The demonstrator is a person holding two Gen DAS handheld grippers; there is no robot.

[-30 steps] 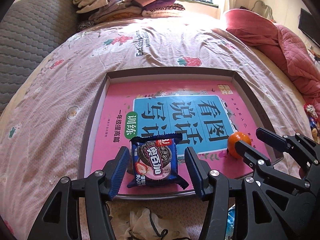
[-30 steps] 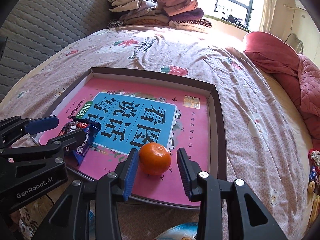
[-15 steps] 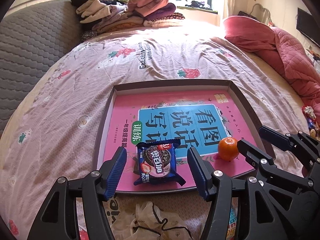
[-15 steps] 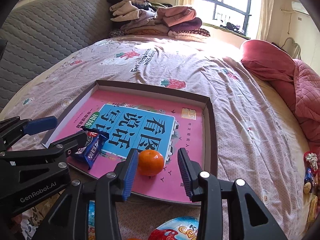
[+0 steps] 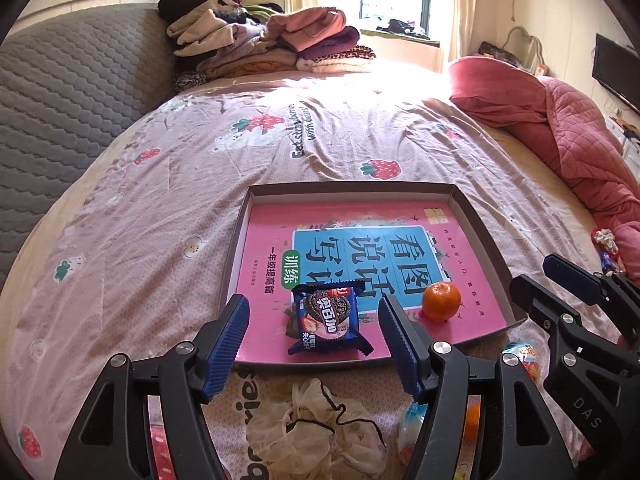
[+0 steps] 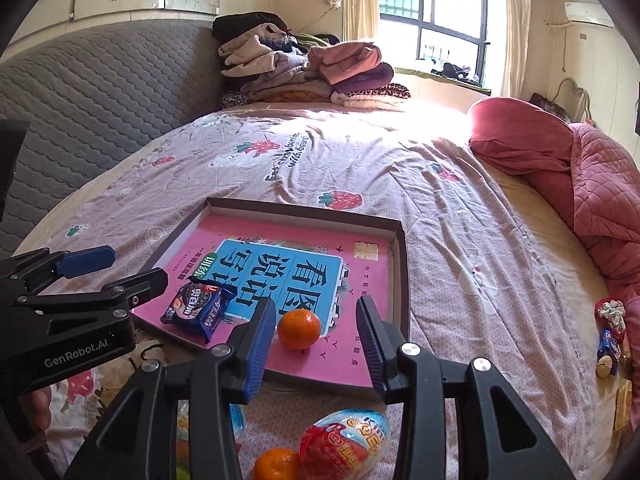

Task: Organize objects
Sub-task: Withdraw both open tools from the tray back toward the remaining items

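A shallow brown box (image 5: pixel 464 202) with a pink and blue book cover inside lies on the bed; it also shows in the right wrist view (image 6: pixel 404 264). In it lie a blue cookie packet (image 5: pixel 326 318) (image 6: pixel 198 307) and an orange tangerine (image 5: pixel 441 301) (image 6: pixel 299 328), both near the box's front edge. My left gripper (image 5: pixel 314 338) is open and empty, pulled back from the packet. My right gripper (image 6: pixel 316 340) is open and empty, just short of the tangerine.
A beige mesh pouch (image 5: pixel 316 428) lies in front of the box. A second tangerine (image 6: pixel 276 465) and a foil-wrapped toy egg (image 6: pixel 344 446) lie below my right gripper. Folded clothes (image 5: pixel 264 44) are piled at the bed's far end. A red quilt (image 5: pixel 560 128) lies at the right.
Both grippers have drawn back and up from the box. The packet and the tangerine stay in the box, now farther from the fingers.
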